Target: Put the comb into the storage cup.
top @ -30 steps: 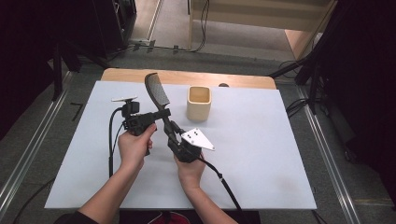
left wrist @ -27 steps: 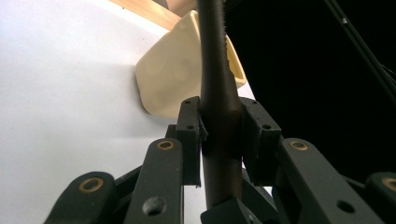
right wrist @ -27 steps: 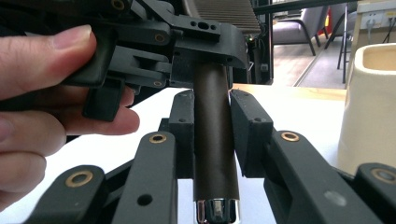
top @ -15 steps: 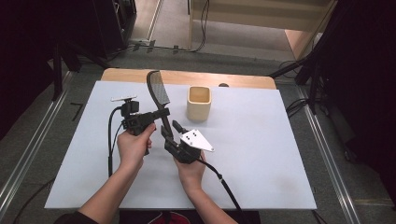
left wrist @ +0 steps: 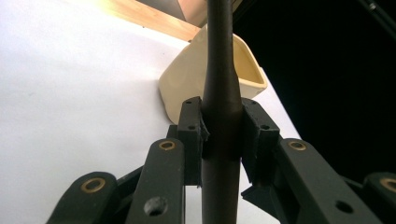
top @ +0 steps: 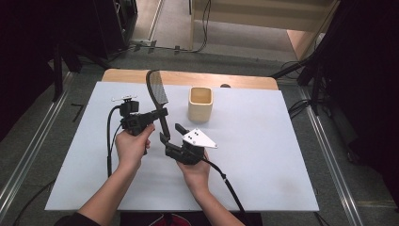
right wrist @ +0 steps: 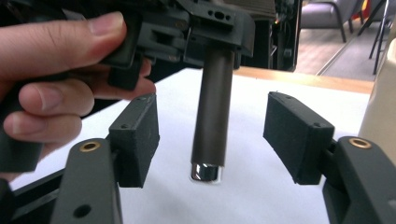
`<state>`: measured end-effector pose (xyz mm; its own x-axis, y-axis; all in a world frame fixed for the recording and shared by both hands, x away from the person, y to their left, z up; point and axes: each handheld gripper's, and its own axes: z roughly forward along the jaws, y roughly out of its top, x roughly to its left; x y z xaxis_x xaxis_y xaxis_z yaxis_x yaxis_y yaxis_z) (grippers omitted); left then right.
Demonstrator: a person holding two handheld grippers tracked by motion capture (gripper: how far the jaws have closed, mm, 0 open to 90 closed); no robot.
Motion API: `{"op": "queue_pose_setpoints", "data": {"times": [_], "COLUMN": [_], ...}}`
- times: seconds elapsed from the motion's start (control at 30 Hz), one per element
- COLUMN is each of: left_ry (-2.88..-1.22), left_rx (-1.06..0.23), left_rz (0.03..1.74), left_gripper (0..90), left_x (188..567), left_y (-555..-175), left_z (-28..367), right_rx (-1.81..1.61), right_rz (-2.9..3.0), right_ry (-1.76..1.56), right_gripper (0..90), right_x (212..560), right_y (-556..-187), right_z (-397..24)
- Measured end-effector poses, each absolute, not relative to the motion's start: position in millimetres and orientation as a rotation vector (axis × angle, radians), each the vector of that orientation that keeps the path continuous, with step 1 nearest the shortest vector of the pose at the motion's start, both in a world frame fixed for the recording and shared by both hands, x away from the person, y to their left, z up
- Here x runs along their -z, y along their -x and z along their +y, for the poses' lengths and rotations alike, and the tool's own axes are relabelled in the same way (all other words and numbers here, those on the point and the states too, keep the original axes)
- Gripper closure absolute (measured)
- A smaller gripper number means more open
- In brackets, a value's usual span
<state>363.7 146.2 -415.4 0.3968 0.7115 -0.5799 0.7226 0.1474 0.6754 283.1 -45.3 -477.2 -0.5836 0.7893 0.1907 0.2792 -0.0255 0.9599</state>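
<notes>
A dark comb [top: 158, 92] is held above the white counter [top: 263, 155], clamped at its handle by the left gripper [top: 160, 113]. In the high view the comb runs from its toothed head near 11 o'clock on the counter down toward the middle, its handle end pointing at the right gripper [top: 170, 132].

In the left gripper view the jaws are clenched on the comb handle [left wrist: 220, 98], one pad pressed to each side, and the handle rises straight up between them. Behind it stands a cream cup [left wrist: 187, 88] on the counter [left wrist: 70, 93].

The left hand [top: 133, 146] grips the left gripper's body at about 9 o'clock from the counter's middle. The right hand [top: 195, 169] holds the right gripper just beside it, toward 6 o'clock, with a grey three-cornered plate on top.

In the right gripper view its jaws stand released and wide apart, one on each side of the comb's handle [right wrist: 212, 116]. The handle hangs down between them, touching neither pad, and ends in a shiny metal tip [right wrist: 206, 171] above the counter [right wrist: 252, 196]. The left gripper [right wrist: 187, 28] and the fingers [right wrist: 60, 65] of the left hand sit above and toward 10 o'clock in that view.

The cup [top: 200, 103] stands open-topped on the counter at about 12 o'clock, just to the 3 o'clock side of the comb, apart from both grippers.
</notes>
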Motion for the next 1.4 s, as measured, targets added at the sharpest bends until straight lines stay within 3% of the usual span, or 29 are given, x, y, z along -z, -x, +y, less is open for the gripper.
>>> {"op": "queue_pose_setpoints", "data": {"times": [0.6, 1.4], "left_ry": [-1.637, -1.673], "left_rx": [-0.119, -0.148], "left_rz": [1.272, 1.22], "left_gripper": [73.0, 73.0], "left_x": [412.7, 411.1], "left_y": [-362.7, -360.8], "left_z": [147.0, 145.6], "right_rx": [-1.645, -1.529], "right_rz": [2.118, 2.298], "right_ry": [-1.075, -0.891], "right_gripper": [26.4, 24.8], "right_x": [476.6, 464.2], "right_y": [-289.4, -291.7], "right_z": [-54.6, -76.1]}}
